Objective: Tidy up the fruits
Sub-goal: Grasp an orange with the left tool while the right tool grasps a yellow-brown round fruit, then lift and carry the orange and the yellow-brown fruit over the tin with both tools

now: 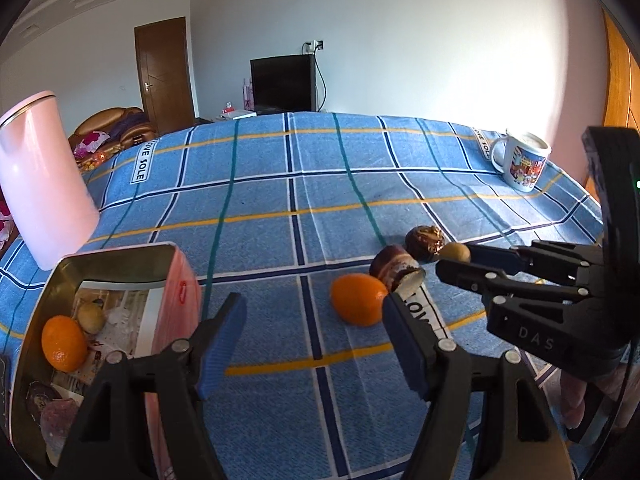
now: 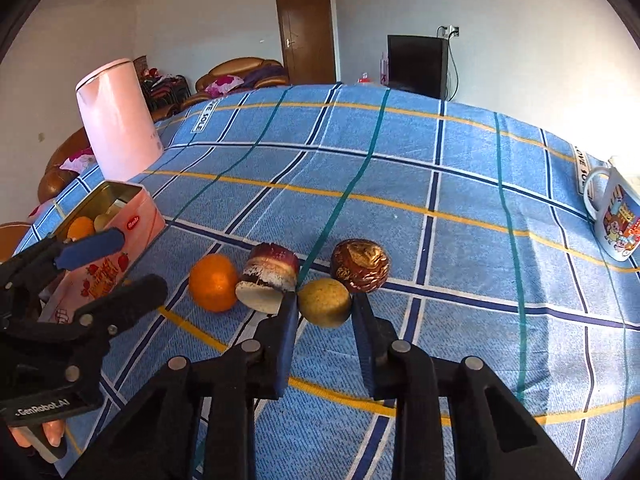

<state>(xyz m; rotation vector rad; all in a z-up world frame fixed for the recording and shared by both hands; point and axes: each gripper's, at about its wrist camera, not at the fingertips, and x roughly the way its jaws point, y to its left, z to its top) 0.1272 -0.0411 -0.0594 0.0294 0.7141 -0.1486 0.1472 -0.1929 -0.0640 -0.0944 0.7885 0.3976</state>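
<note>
**Right claw closed in on the yellow fruit, left one hung wide open by the tin**

The right gripper (image 2: pixel 324 312) sat low over the blue checked cloth (image 2: pixel 440 184), and its two fingers bracketed the small yellow-brown fruit (image 2: pixel 325 303), one on each side. The jaws stood narrowly apart, just about the width of that fruit. Whether the pads actually pressed on it, the wrist view did not settle, so no confirmed hold there.

Right behind it lay the dark, gold-mottled round fruit (image 2: pixel 360 265), touching or very nearly touching the yellow one. To the left, the cut purple-skinned piece (image 2: pixel 269 278) lay on its side with its pale face toward the camera, and the loose orange (image 2: pixel 213 282) rested just beside that. Four pieces in a tight row on the cloth.

Over on the left, the left gripper (image 1: pixel 312 344) hovered with its jaws spread wide and nothing between them. The pink tin (image 1: pixel 182 280) stood just to its left, open on top, with another orange (image 1: pixel 64 343), a small pale fruit (image 1: pixel 91 317) and purple pieces (image 1: pixel 52 408) inside on a printed paper lining.

Farther back, a pink kettle (image 2: pixel 118 120) stood upright behind the tin, and a cartoon-printed mug (image 2: pixel 618 222) stood near the cloth's right edge, well apart from the fruit.
</note>
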